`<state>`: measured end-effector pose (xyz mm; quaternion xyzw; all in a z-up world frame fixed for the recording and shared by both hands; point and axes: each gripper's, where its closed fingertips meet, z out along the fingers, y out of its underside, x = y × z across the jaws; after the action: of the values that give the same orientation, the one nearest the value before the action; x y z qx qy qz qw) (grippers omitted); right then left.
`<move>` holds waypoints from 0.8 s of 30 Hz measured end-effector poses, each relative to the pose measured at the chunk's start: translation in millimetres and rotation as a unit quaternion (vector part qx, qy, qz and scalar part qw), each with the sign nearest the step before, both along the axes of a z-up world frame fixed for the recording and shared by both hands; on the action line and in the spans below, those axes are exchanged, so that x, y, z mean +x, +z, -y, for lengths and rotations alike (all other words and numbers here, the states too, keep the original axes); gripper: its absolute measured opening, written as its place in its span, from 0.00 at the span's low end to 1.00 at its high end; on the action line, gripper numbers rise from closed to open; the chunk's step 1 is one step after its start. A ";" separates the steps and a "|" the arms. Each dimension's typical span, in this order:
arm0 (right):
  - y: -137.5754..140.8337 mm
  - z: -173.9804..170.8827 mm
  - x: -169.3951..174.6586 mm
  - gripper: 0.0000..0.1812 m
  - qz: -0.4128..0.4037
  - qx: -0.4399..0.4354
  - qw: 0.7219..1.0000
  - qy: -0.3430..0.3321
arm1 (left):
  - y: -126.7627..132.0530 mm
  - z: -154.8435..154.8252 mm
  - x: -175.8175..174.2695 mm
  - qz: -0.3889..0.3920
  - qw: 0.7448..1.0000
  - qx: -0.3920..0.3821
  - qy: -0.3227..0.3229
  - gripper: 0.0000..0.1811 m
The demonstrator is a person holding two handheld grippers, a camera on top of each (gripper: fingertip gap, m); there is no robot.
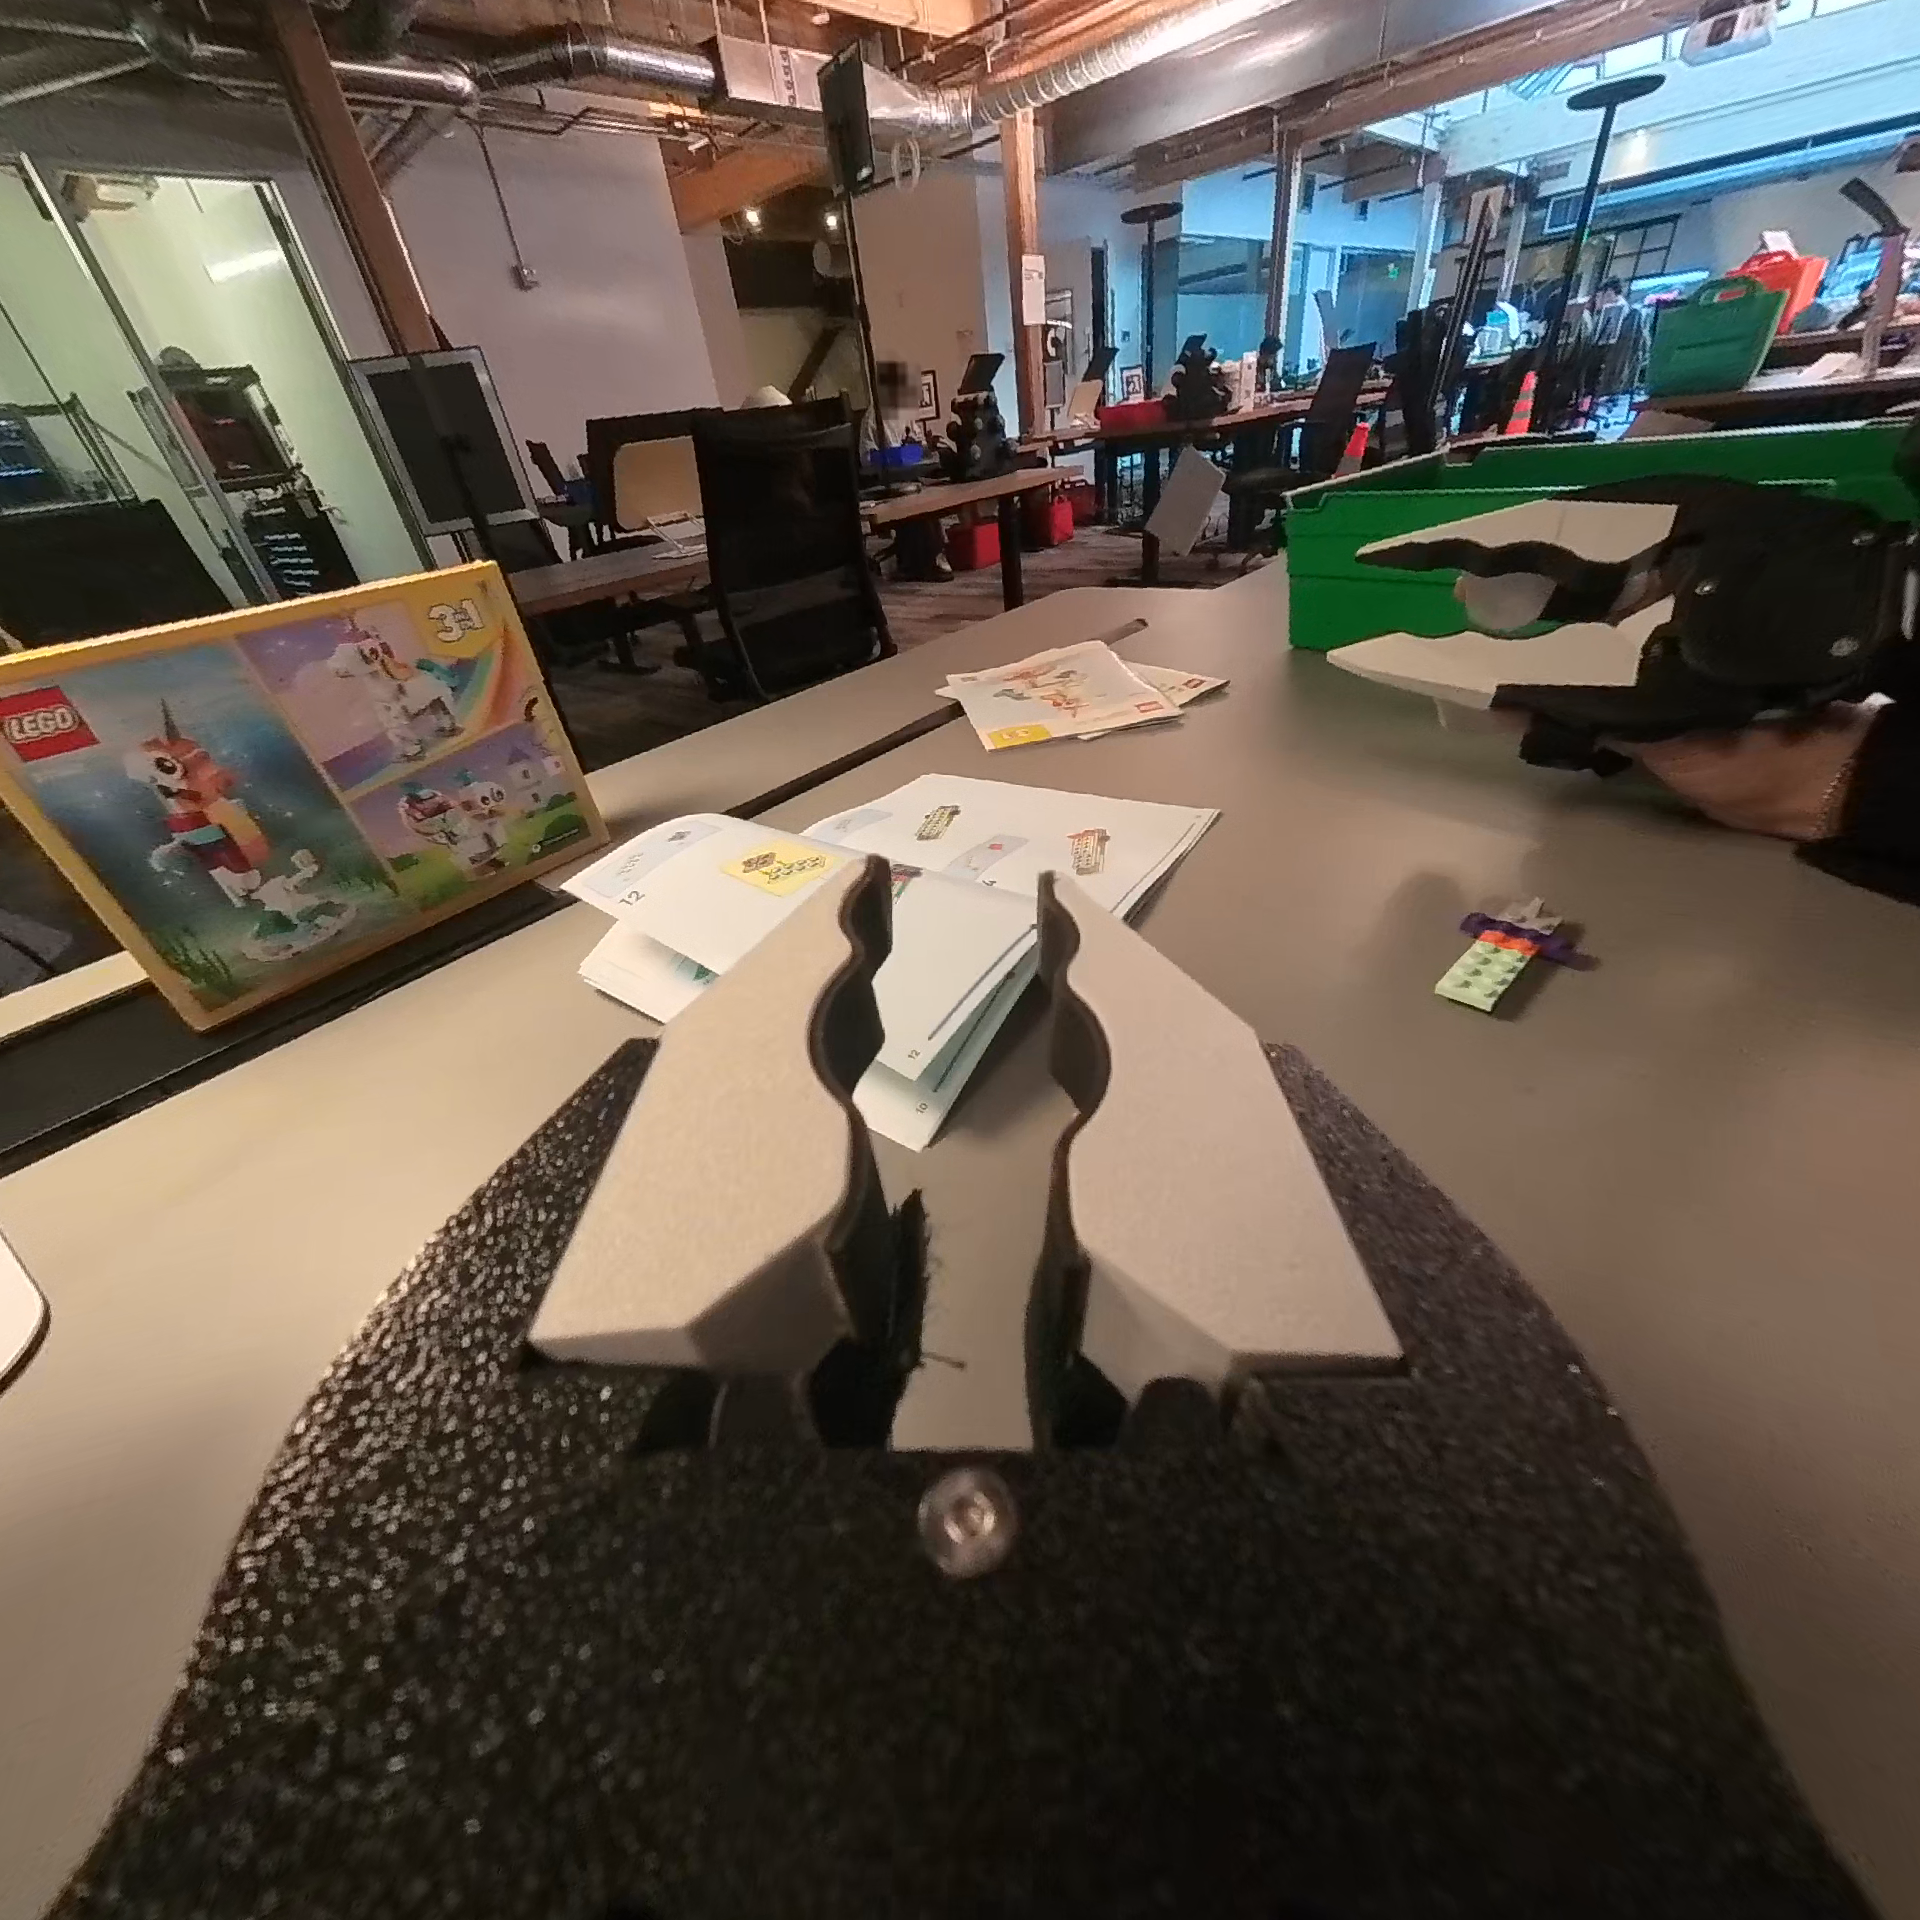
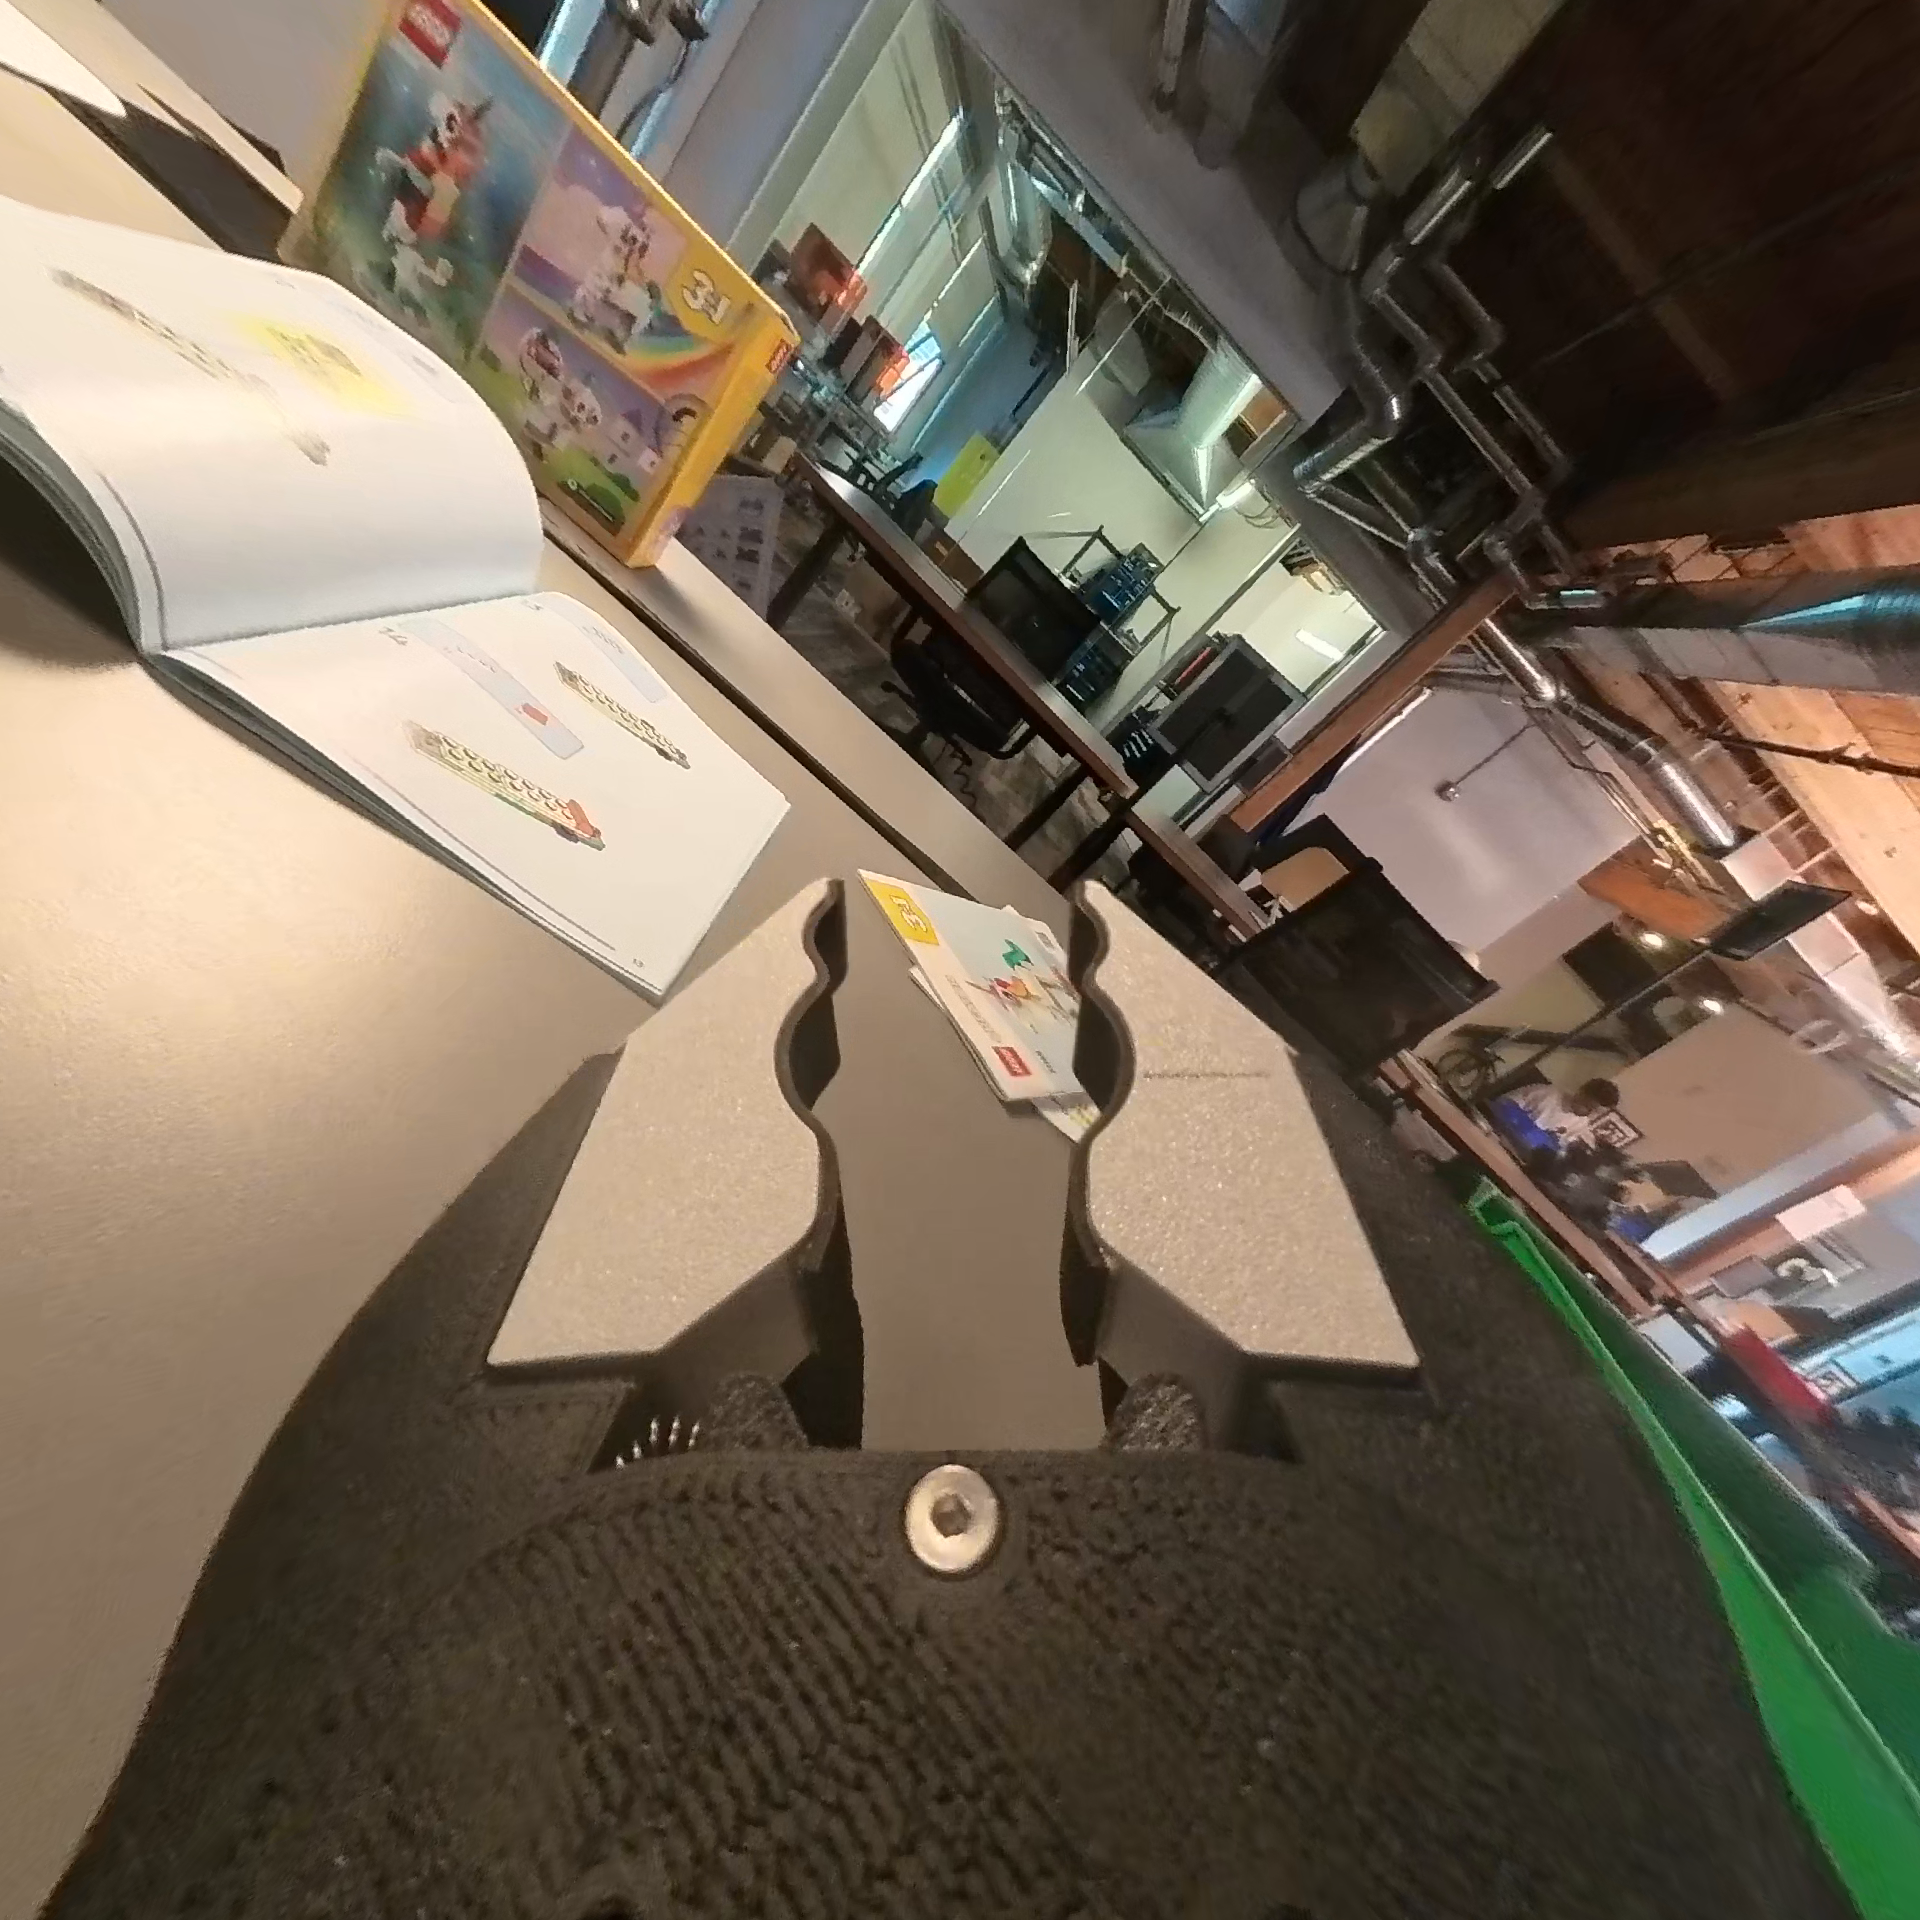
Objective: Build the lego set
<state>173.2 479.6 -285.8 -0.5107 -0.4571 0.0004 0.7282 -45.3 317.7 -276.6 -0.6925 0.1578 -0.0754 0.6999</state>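
Nearest to us, the left gripper (image 1: 961, 914) hovers low over the table (image 1: 1455, 1195), its jaws moderately apart and holding nothing, pointing at the open instruction booklet (image 1: 935, 883) that lies toward the table's far edge. Going left to right: the yellow set box (image 1: 281, 790) stands upright at the far-left edge; the open booklet sits just right of it; two closed leaflets (image 1: 1070, 691) lie farther back; then the small partial build (image 1: 1507, 951), a pale green plate with orange and purple pieces at one end, rests flat on the table, well apart from both grippers. At the far-right edge, the right gripper (image 1: 1403, 608) is turned on its side in front of the green bin (image 1: 1351, 582), jaws parted; a whitish round shape shows between them, but we cannot tell whether it is a gripped piece. We judge the work to be early, at the page-checking stage. Next we need the brick the page calls for, presumably from the bin, then to steady the plate.
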 end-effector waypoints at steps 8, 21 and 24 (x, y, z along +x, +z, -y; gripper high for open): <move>-8.0 -3.7 -1.9 0.23 0.037 0.007 0.999 -0.019 | 1.7 0.7 3.2 -0.015 1.000 0.009 0.000 0.14; -0.4 -12.5 14.0 0.22 0.017 0.015 0.998 -0.066 | 71.7 75.2 27.6 0.031 0.996 0.063 -0.051 0.11; -0.5 -16.3 17.4 0.22 0.014 0.011 0.997 -0.077 | 101.6 132.0 23.8 0.042 0.993 0.076 -0.077 0.11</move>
<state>190.6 495.9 -286.2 -0.5366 -0.4263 -0.0680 0.7251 -21.5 185.7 -175.1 -0.6191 0.1862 -0.1453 0.7489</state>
